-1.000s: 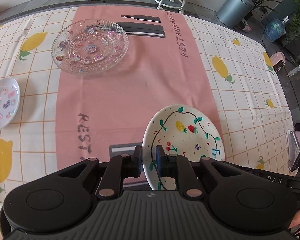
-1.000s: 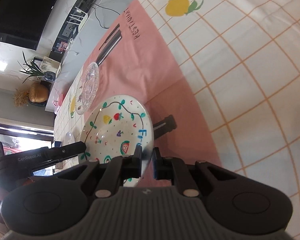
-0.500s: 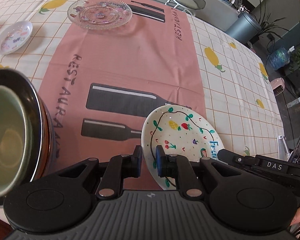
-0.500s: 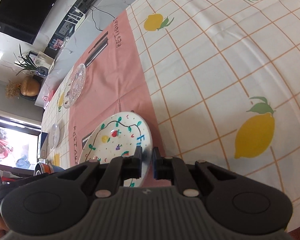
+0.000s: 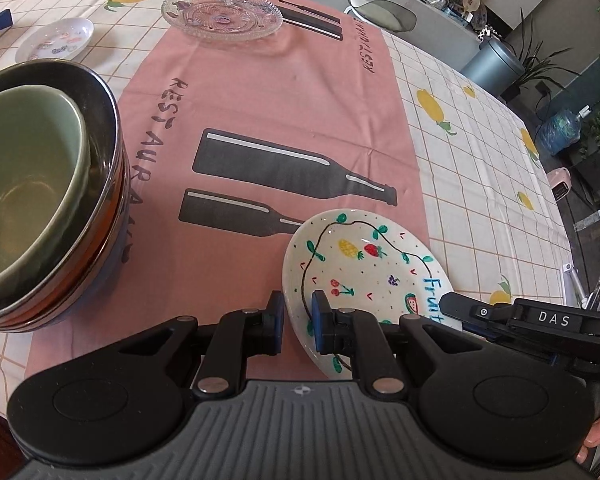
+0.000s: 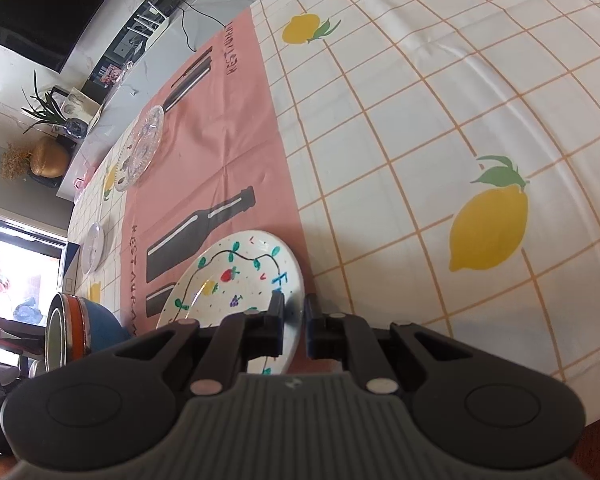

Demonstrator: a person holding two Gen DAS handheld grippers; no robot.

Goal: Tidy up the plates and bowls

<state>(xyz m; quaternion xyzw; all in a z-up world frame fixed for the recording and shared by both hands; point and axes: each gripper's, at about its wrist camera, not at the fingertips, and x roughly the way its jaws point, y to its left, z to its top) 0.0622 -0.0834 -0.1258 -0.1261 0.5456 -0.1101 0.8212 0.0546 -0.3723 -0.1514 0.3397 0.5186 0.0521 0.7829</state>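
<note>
As both claws pinch its rim:
Fruit plate [image 5: 364, 264]: tilted, painted face up, over pink runner [image 5: 268, 120].
Left claw [image 5: 298, 320]: clamped on near-left rim.
Right claw [image 6: 292, 320]: clamped on right rim.

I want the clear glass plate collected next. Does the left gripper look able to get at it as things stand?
Probably not yet: the left gripper is shut on the fruit plate, as is the right gripper. The glass plate lies far across the pink runner, nothing between.
</note>
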